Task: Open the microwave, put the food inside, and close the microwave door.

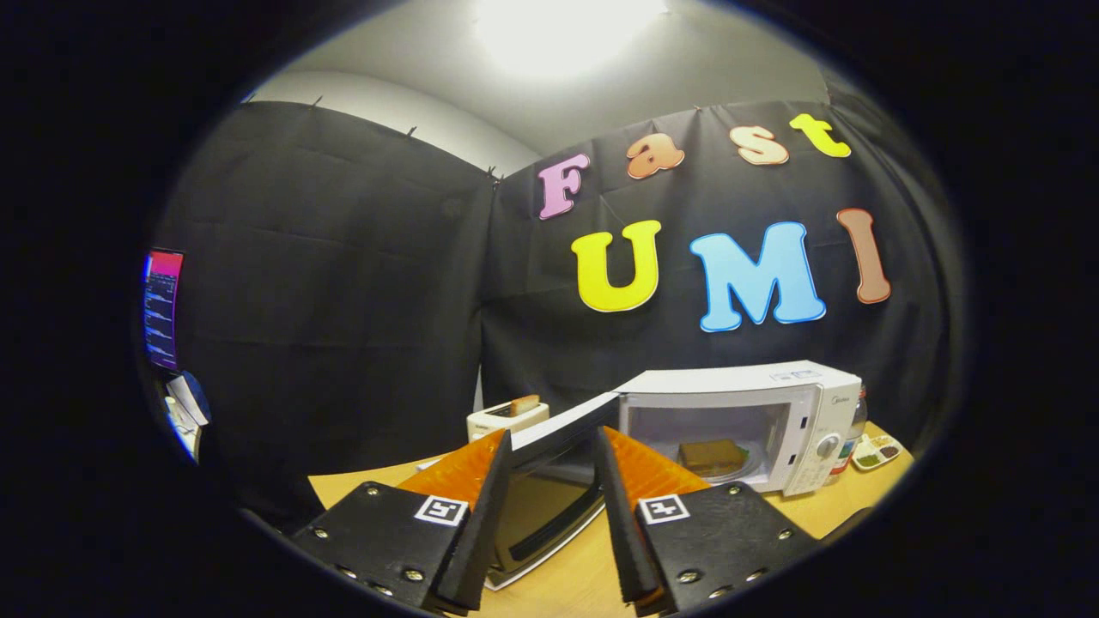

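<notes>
**Microwave door open, food inside**

Black cloth walls close in the booth behind a wooden table (592, 575), under a bright ceiling light. On the table stands a white microwave (755, 412) with its door (549, 489) swung wide open toward the gripper. The food (711, 455), a brown slab on a plate (747, 468), sits inside the cavity. The gripper (554, 455) is spread open, holding nothing; the door's free edge lies in the gap between the two fingers, and whether either finger touches it cannot be told. The cavity with the food is just beyond the right finger. A toaster (506, 419) with a slice in its slot stands beyond the left finger, left of the microwave. A bottle (854, 438) and a small tray (876, 451) sit right of the microwave. A lit screen (161, 307) hangs at the far left.
</notes>
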A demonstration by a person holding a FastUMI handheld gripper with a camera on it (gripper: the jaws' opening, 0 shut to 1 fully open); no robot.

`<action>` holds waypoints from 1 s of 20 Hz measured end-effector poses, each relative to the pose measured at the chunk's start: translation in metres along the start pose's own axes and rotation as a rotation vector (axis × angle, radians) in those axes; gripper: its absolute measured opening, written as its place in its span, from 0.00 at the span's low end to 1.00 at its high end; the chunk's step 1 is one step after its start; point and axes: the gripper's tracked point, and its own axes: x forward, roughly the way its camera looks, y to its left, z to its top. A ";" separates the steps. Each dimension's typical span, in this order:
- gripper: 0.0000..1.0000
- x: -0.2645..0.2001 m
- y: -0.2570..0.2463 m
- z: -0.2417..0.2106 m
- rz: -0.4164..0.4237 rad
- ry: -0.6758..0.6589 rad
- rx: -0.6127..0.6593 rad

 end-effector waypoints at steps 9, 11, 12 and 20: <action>0.21 0.012 0.112 -0.051 0.163 0.093 -0.029; 0.21 0.019 0.124 -0.065 0.153 0.108 -0.037; 0.02 0.020 0.131 -0.066 0.169 0.118 -0.036; 0.02 0.064 0.115 -0.100 0.075 0.166 -0.075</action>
